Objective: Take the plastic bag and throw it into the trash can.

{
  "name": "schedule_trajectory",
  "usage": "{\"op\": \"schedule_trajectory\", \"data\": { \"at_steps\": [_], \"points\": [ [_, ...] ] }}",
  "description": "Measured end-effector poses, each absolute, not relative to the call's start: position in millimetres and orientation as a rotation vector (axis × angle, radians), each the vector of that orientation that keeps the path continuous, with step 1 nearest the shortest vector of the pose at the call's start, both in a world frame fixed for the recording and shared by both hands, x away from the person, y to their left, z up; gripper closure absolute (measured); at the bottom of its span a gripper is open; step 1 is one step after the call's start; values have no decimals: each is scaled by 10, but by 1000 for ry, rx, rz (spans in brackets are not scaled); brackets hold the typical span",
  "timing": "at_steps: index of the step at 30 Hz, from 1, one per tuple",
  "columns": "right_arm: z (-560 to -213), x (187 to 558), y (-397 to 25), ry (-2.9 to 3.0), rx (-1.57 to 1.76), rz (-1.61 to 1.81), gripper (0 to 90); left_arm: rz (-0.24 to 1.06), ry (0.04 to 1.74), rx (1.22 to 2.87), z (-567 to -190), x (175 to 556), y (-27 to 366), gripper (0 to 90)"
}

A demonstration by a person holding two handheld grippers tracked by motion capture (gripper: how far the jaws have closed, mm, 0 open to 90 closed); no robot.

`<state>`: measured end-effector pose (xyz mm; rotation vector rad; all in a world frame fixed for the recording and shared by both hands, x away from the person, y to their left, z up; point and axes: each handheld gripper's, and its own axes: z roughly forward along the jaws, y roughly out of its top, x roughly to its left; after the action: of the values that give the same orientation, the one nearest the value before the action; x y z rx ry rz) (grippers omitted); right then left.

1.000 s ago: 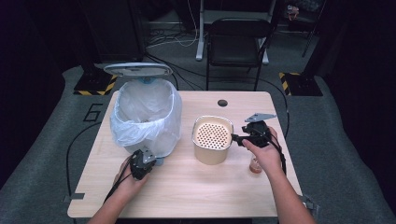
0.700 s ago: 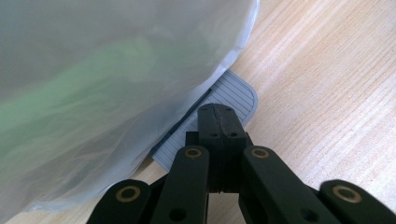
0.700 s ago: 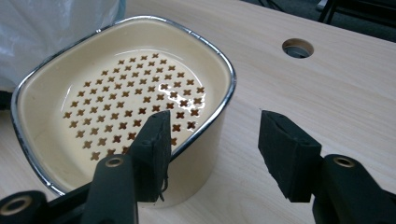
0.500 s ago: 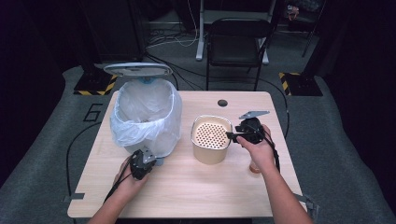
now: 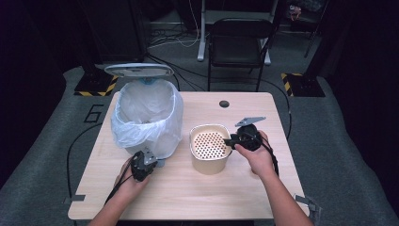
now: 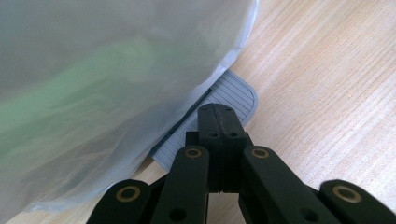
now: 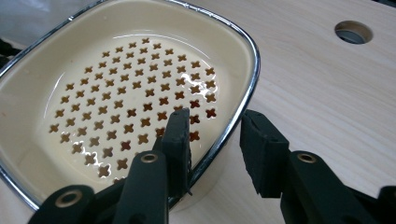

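Note:
A cream basket [image 5: 209,148] with a perforated bottom and a chrome rim stands mid-table. My right gripper [image 5: 234,140] is at its right rim, open. In the right gripper view one jaw of the right gripper [image 7: 217,135] is inside the basket [image 7: 116,93] and the other outside, with the rim [image 7: 245,100] between them, not clamped. A pedal bin [image 5: 148,117] lined with a white bag stands at the left, its lid [image 5: 139,70] raised. My left gripper [image 5: 143,165] is shut. The left gripper's [image 6: 215,112] tips rest on the bin's grey ribbed pedal [image 6: 236,93].
A round cable hole [image 5: 224,103] is in the table's far side. The white bag [image 6: 116,70] bulges right over the pedal. A black chair [image 5: 240,42] stands behind the table. Bare wood lies in front of and to the right of the basket.
My right gripper has moved left to the basket's rim and now straddles it. The left gripper and the bin have stayed put.

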<state>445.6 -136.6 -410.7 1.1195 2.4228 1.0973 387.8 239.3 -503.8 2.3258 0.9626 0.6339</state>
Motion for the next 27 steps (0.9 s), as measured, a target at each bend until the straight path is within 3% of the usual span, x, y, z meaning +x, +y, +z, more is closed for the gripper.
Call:
{"op": "schedule_trajectory", "data": {
  "at_steps": [8, 17, 23, 27],
  "points": [
    [-4119, 4172, -1372, 2473, 1035, 1120, 699, 645, 962, 2317, -5043, 3882, 2391, 900],
    [-4120, 3872, -1373, 2507, 985, 1119, 691, 627, 961, 2312, -5051, 3884, 2386, 900],
    [-4027, 3835, -1431, 2458, 993, 1172, 576, 629, 960, 2312, -5052, 3883, 2385, 900],
    [-3919, 3809, -1499, 2399, 1018, 1195, 430, 633, 962, 2313, -5051, 3884, 2385, 900]
  ]
}}
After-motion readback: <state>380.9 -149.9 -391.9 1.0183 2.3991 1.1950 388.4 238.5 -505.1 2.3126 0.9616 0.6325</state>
